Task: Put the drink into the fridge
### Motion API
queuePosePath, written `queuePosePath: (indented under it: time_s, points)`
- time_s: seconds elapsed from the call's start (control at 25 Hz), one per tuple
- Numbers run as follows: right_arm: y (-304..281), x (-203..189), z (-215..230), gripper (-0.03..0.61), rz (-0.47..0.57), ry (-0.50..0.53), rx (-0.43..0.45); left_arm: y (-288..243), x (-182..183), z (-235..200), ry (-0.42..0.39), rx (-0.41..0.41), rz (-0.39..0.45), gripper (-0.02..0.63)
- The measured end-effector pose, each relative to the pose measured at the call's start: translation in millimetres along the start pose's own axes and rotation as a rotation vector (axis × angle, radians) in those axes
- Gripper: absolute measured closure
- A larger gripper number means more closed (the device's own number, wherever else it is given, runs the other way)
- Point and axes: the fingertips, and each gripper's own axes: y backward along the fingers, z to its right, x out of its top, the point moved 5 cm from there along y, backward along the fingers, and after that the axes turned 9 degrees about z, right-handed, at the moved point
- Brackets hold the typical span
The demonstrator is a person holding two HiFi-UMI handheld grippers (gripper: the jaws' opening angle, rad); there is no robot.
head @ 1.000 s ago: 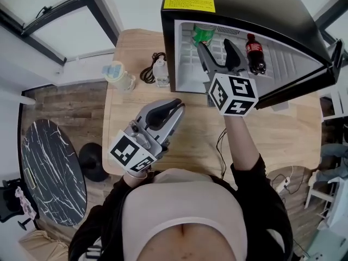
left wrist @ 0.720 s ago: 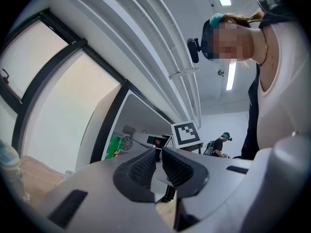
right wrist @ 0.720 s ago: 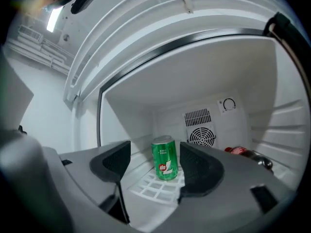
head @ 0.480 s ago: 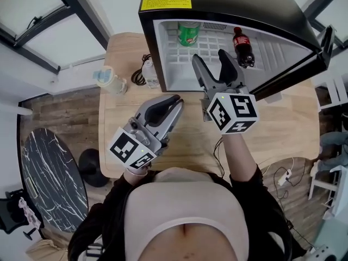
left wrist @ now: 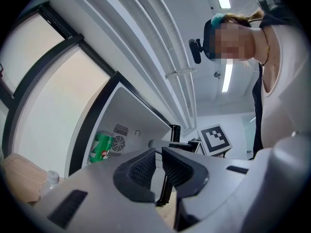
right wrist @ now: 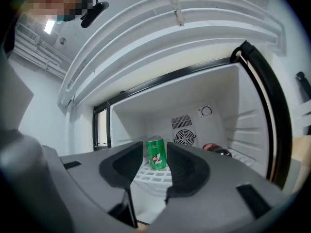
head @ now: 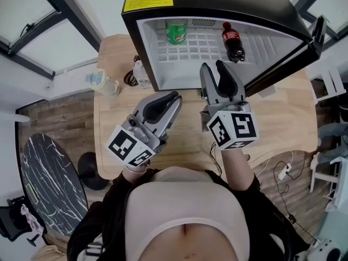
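Observation:
The black fridge (head: 147,34) stands open on the wooden table. A green can (head: 176,30) (right wrist: 156,153) stands on the white wire shelf at the back left. A cola bottle (head: 232,39) (right wrist: 217,150) with a red label is on the shelf to its right. My right gripper (head: 213,66) (right wrist: 156,165) hovers just outside the fridge mouth and points in. Its jaws have just been closing, and they are open with nothing between them. My left gripper (head: 174,97) (left wrist: 159,154) hangs over the table left of it, shut and empty.
The fridge door (head: 314,36) swings out at the right. A clear water bottle (head: 142,76), a black cable (head: 129,79) and a labelled bottle (head: 103,82) stand left of the fridge. More cables (head: 283,170) trail off the table's right front.
My right gripper has drawn back out of the fridge towards me, away from the cola bottle, and its jaws have narrowed. The left gripper has barely shifted.

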Motion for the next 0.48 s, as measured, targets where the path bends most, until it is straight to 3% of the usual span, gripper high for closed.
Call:
queuePosePath:
  time_s: [0.36,0.48]
  points:
    - [24,8,6,0.498,0.026,0.009,-0.008,-9,-7,8,0.009,-0.012,-0.002,0.566]
    - [32,7,8,0.505,0.027,0.005,-0.001,-12,-9,11,0.008,-0.011,-0.003,0.567]
